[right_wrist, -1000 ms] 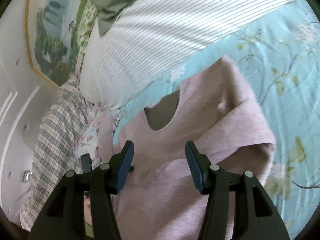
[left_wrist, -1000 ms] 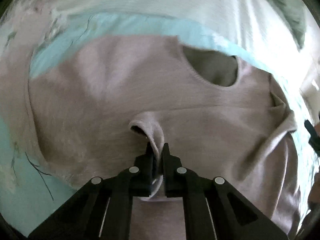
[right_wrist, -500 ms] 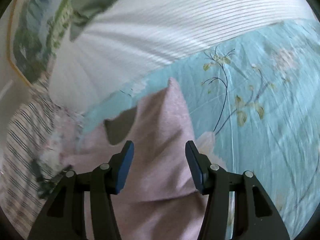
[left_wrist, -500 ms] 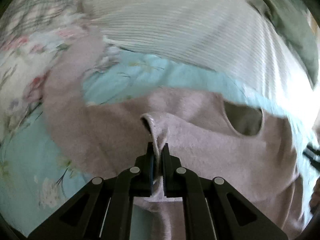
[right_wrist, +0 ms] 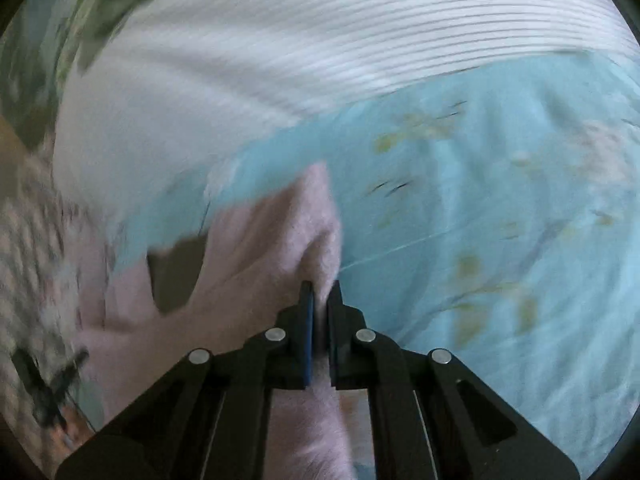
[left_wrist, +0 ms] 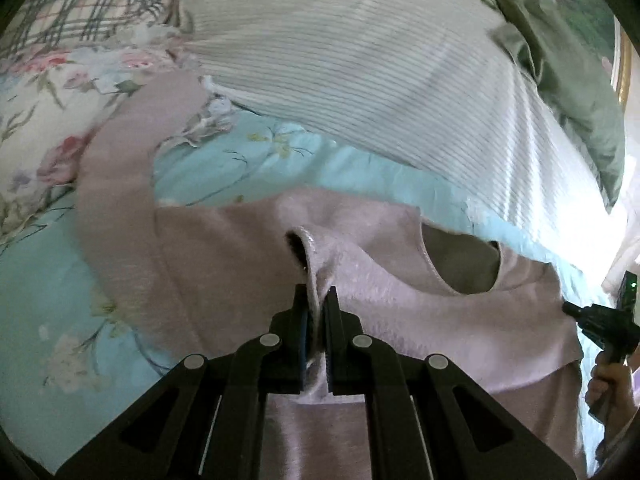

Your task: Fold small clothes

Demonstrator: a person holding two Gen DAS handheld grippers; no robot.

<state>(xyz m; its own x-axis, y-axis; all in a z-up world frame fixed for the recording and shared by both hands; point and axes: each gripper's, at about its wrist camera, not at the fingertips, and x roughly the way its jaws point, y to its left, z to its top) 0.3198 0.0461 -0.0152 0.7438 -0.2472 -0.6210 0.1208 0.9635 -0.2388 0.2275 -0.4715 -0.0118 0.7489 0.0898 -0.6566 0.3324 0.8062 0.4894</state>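
Observation:
A small pale pink knit sweater lies front up on the turquoise floral bedsheet, its neck opening to the right of centre. One sleeve curves away to the far left. My left gripper is shut on a sleeve cuff folded over the chest. In the right wrist view my right gripper is shut on the sweater's right edge. The right gripper's body also shows at the right border of the left wrist view.
A white ribbed pillow lies just beyond the sweater. A green cloth sits on it at the far right. A floral pillow and plaid fabric are at the far left. Open bedsheet stretches to the right.
My right gripper has closed on the sweater's right edge and swung right. My left gripper, still shut on the cuff, has pulled back, showing more of the bed and the left sleeve.

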